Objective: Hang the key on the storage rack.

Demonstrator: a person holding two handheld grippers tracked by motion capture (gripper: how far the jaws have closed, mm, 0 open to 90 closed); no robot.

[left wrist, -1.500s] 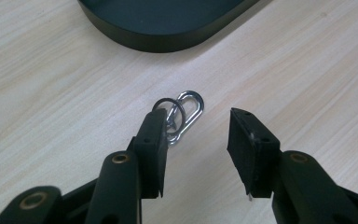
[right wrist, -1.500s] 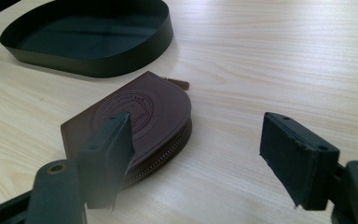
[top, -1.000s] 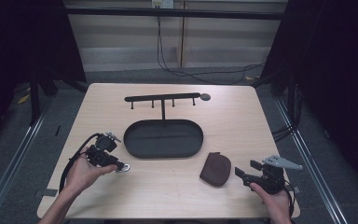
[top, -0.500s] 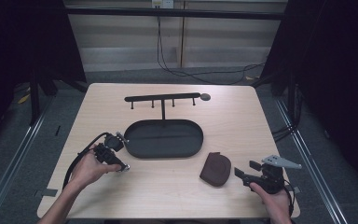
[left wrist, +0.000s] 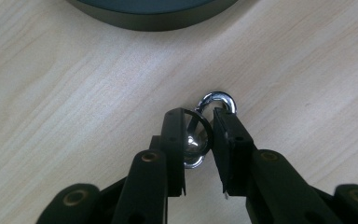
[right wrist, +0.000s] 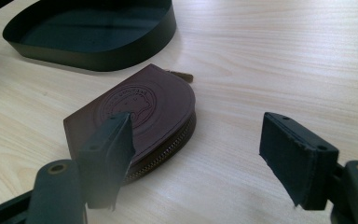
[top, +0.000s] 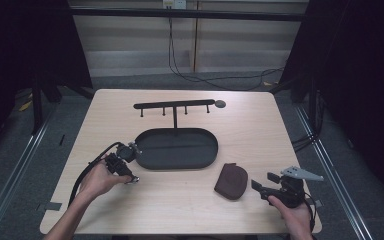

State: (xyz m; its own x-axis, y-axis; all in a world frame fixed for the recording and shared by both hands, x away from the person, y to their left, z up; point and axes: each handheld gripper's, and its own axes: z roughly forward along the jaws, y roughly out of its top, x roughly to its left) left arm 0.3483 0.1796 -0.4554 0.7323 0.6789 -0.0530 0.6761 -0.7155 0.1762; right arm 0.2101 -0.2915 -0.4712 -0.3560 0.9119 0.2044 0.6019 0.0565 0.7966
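Chrome key ring [left wrist: 204, 128] sat flat on the worktop [top: 190, 200], so the left claw [left wrist: 200, 154] was just closing around it from above, while the right claw [right wrist: 200, 158] gaped wide near the leather pouch [right wrist: 140, 116].

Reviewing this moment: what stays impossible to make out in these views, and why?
- Shiny metal keyring, left gripper view: its lower part is hidden between the left gripper jaws; whether the pads press it is unclear.
- Brown leather zip pouch, right gripper view: near corner covered by a jaw of the open right gripper; embossed stamp too faint to read.
- Keyring, high view: too small, beside the hand.
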